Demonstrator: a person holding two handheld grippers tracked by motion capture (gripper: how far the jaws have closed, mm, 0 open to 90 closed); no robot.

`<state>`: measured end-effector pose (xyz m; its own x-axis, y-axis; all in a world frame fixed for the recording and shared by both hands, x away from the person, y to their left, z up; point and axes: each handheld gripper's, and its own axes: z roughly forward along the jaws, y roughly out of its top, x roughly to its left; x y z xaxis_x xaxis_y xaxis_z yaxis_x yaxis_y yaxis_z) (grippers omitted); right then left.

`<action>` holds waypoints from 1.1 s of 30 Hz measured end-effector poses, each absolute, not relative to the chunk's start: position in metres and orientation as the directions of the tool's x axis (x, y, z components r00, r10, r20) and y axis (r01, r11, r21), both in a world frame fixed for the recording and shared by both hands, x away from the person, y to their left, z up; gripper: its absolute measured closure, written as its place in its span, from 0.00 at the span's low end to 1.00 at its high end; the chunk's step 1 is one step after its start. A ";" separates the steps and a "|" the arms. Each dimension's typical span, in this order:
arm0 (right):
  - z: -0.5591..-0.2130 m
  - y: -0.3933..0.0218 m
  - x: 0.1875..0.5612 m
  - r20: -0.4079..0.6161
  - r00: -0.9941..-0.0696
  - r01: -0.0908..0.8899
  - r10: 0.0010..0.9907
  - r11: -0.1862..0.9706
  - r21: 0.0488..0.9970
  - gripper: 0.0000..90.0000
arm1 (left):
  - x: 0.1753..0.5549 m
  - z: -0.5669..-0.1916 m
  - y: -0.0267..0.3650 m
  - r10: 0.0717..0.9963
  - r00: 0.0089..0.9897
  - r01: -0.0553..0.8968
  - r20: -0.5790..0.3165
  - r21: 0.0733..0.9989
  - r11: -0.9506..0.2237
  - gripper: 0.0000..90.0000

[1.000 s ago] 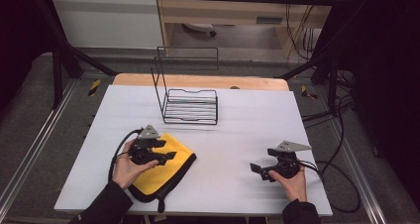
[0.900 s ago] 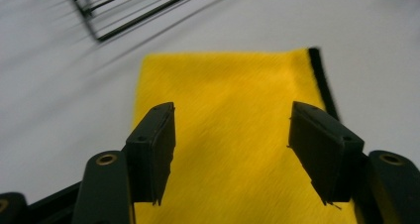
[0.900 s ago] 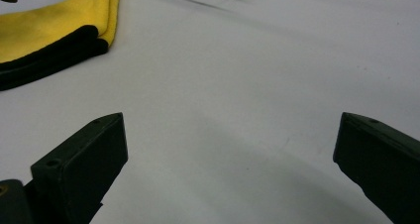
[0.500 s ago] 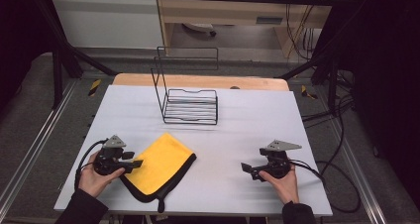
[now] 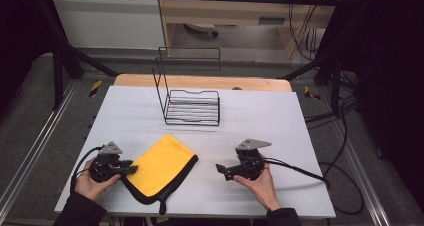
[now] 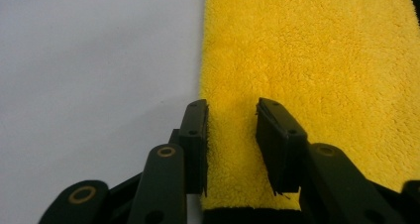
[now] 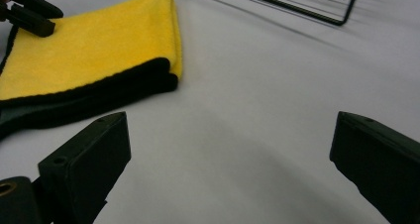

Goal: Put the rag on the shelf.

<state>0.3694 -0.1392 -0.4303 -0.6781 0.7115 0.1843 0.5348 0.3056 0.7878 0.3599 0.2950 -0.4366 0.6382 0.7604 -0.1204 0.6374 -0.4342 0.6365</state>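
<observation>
High view: yellow cloth, folded, near front-left of white table; left gripper at its left edge, right gripper well apart.
Left gripper view: jaws just closing, astride cloth edge; pinching perhaps, unclear.
Right gripper view: jaws wide apart, holding nothing.

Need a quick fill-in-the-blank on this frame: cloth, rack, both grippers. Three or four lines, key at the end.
1. The folded cloth on the white table is ____ on top, with a black underside.
2. The left gripper has its jaws at the cloth's ____ edge, as the high view shows it.
3. The right gripper stands with its jaws ____ over bare table, apart from the cloth.
4. The black wire rack stands ____ the cloth, farther from the person.

Missing words: yellow; left; open; behind
</observation>
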 end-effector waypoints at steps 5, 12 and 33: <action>-0.429 -0.112 0.376 0.204 -0.687 0.536 0.697 0.297 0.791 0.09 | 0.358 -0.438 0.295 0.761 0.636 0.645 -0.128 0.630 -0.433 0.74; -0.437 -0.071 0.390 0.219 -0.690 0.553 0.690 0.307 0.775 0.18 | 0.357 -0.439 0.295 0.758 0.634 0.651 -0.150 0.632 -0.420 0.83; -0.457 -0.039 0.396 0.274 -0.644 0.633 0.714 0.297 0.715 0.66 | 0.355 -0.438 0.290 0.766 0.627 0.658 -0.143 0.625 -0.421 0.93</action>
<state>0.3958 -0.0392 -0.4565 -0.6445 0.7140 0.2736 0.6329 0.2974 0.7148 0.3550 0.2903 -0.4378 0.6266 0.7661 -0.1430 0.6576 -0.4212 0.6246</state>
